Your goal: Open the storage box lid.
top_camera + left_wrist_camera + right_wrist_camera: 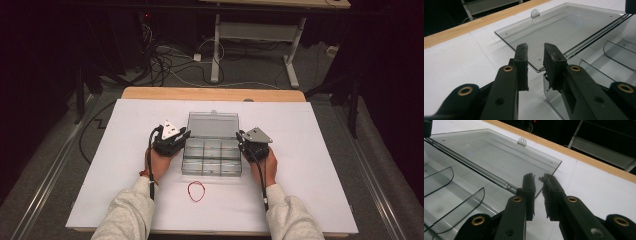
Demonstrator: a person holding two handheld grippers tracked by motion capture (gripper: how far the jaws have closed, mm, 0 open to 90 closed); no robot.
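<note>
Clear plastic box (212,157), lid open: stiff, light, probably slippery; grip side walls. Left gripper (535,53) and right gripper (538,180) slightly spread, empty.

Clear compartment box (212,158) mid-table, lid (213,124) open flat behind; red rubber band (196,191) just before it

A clear box (212,150) and a red loop (196,191) are lying on the white surface (300,150), black jaws and pale grey sleeves (131,210) showing.
</note>
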